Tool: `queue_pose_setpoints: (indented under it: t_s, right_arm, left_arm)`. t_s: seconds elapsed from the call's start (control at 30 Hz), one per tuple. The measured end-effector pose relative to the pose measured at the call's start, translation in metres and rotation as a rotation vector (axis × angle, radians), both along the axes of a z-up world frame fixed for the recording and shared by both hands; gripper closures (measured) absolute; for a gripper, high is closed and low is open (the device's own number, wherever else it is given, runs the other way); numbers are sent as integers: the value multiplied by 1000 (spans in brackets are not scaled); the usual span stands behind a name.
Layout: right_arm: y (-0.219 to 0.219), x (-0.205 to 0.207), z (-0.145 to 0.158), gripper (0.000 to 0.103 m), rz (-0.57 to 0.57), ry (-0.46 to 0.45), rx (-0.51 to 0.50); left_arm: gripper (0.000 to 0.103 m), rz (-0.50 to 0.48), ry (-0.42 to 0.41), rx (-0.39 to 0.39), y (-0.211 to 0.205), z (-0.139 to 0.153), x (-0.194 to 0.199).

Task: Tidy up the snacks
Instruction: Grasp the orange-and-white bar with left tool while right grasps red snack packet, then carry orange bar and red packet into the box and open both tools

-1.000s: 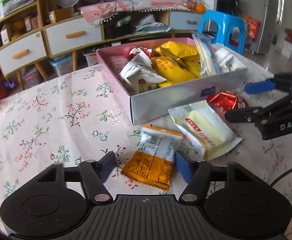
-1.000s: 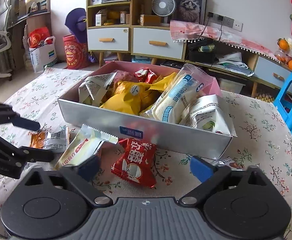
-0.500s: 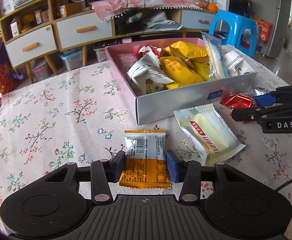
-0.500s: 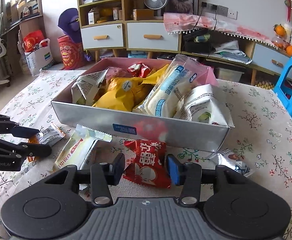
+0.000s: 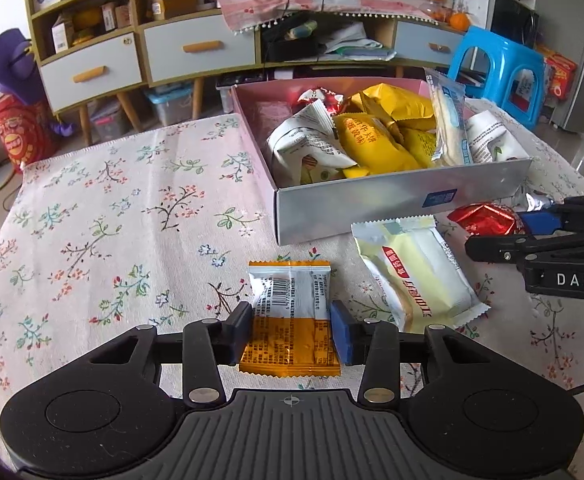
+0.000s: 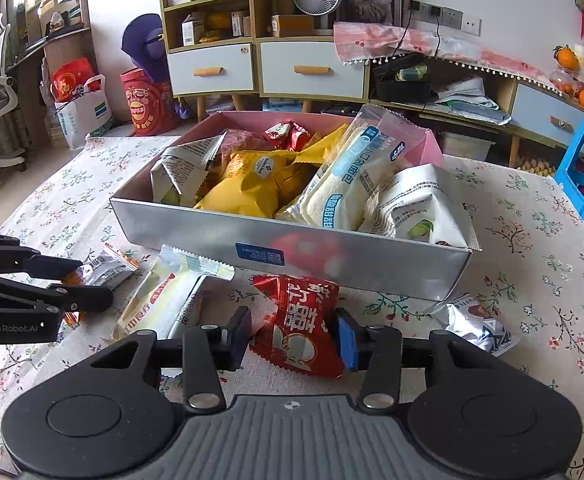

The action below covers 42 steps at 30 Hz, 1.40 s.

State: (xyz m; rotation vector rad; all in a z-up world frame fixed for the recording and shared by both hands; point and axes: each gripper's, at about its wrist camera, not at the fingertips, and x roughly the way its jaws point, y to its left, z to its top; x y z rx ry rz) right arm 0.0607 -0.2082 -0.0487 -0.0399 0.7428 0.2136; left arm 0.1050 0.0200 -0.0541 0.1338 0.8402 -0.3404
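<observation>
A silver box with a pink inside (image 5: 392, 200) (image 6: 292, 248) holds several snack packets. My left gripper (image 5: 291, 332) is shut on an orange and silver snack packet (image 5: 290, 312), which lies on the floral tablecloth. My right gripper (image 6: 294, 336) is shut on a red snack packet (image 6: 300, 320) just in front of the box wall. A pale yellow packet (image 5: 416, 276) (image 6: 164, 300) lies between the two. The right gripper shows at the right of the left wrist view (image 5: 540, 236), the left gripper at the left of the right wrist view (image 6: 64, 280).
A small silver packet (image 6: 472, 320) lies on the cloth right of the red one, by the box corner. A blue plastic stool (image 5: 500, 72) stands past the table's far right. Cabinets and shelves (image 6: 252, 64) line the far wall.
Both grippers moved forward over their packets and closed from wide open: the left onto the orange and silver packet, the right onto the red one.
</observation>
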Motion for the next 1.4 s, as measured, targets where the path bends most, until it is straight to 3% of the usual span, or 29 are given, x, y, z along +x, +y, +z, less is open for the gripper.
queue_pose_setpoints:
  t_s: [0.17,0.3,0.53,1.4]
  right_arm:
    - [1,-1,6,71,15,12,33]
    - [4,-2,11,79,26,18,47]
    - [3,-4,15,81,32,15,57]
    - [0,8,55,81,22,-69,145]
  left_arm:
    - [64,11,25,-42,3,3,-1]
    - [64,23,32,-64,4,7,-1]
    - [64,43,34,-84,7,13,-2]
    - [64,49,-88,-150,2,59,-1]
